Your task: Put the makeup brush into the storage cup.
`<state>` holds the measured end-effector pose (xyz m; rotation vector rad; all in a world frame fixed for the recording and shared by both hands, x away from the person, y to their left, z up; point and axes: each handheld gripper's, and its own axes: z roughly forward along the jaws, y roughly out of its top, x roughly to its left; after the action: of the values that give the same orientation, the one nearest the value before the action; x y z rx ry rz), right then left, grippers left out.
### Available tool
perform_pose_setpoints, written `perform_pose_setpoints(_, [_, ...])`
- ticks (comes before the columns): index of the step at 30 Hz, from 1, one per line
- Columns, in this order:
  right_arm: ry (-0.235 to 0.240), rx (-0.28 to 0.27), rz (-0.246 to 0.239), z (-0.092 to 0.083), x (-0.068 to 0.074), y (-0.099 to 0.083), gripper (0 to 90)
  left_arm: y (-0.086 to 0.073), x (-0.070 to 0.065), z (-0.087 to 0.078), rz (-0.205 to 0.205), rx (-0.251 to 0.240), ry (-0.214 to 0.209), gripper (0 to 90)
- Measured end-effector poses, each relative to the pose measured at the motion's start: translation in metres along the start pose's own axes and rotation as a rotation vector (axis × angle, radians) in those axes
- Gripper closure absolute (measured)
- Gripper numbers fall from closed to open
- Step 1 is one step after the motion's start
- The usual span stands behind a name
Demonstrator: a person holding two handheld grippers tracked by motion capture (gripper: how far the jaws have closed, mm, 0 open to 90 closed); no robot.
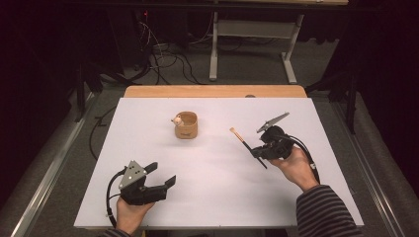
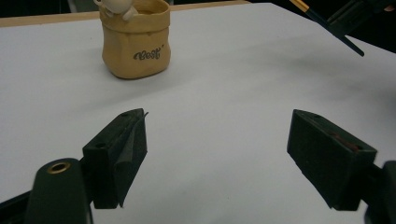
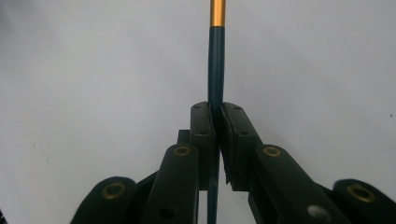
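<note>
My right gripper (image 1: 258,149) is shut on a thin brush (image 1: 244,144) with a dark handle and a gold ferrule, held above the white table at the right. In the right gripper view the brush handle (image 3: 216,65) runs straight up from between the closed jaws (image 3: 217,121). A tan pouch-shaped cup (image 1: 186,125) with a small white figure on its rim stands at the middle back, to the left of the brush tip. My left gripper (image 1: 162,174) rests near the front left, open with nothing between its jaws (image 2: 217,149). The cup (image 2: 136,39) lies ahead of it.
The white table top (image 1: 217,197) has a wooden strip (image 1: 215,91) along its far edge. Beyond it stand a white desk frame (image 1: 252,34) and loose cables (image 1: 163,57) on the floor. A striped sleeve (image 1: 326,212) enters at the bottom right.
</note>
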<state>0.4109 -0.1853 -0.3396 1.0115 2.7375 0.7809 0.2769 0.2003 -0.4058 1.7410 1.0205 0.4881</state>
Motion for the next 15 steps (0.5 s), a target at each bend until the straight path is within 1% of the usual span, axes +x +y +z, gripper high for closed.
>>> perform_pose_setpoints(3, [-0.003, -0.033, -0.011, -0.004, 0.004, -0.006, 86.1, 0.0, 0.0, 0.0, 0.003, 0.001, -0.006, 20.8])
perform_pose_setpoints(4, [0.008, -0.061, -0.005, -0.007, 0.007, -0.01, 86.0, 0.0, -0.001, 0.0, 0.009, 0.005, -0.008, 21.0])
perform_pose_setpoints(5, [0.008, -0.061, -0.005, -0.007, 0.007, -0.01, 86.0, 0.0, -0.001, 0.0, 0.009, 0.005, -0.008, 21.0])
perform_pose_setpoints(6, [0.013, -0.08, 0.0, -0.009, 0.01, -0.014, 86.0, 0.0, -0.001, 0.001, 0.012, 0.006, -0.009, 21.0])
perform_pose_setpoints(7, [0.013, -0.08, 0.0, -0.009, 0.01, -0.014, 86.0, 0.0, -0.001, 0.001, 0.012, 0.005, -0.009, 21.0])
perform_pose_setpoints(8, [0.016, -0.087, 0.007, -0.009, 0.011, -0.016, 86.0, 0.0, -0.001, 0.001, 0.013, 0.004, -0.009, 21.2])
perform_pose_setpoints(11, [0.024, -0.117, 0.005, -0.01, 0.012, -0.021, 86.0, 0.0, -0.001, 0.0, 0.017, 0.002, -0.001, 21.4])
perform_pose_setpoints(12, [0.027, -0.126, 0.013, -0.01, 0.013, -0.026, 86.0, 0.0, -0.001, 0.0, 0.018, 0.0, -0.002, 21.6])
perform_pose_setpoints(15, [0.03, -0.131, 0.013, -0.01, 0.015, -0.03, 86.0, -0.001, -0.002, 0.001, 0.018, -0.002, -0.012, 22.6])
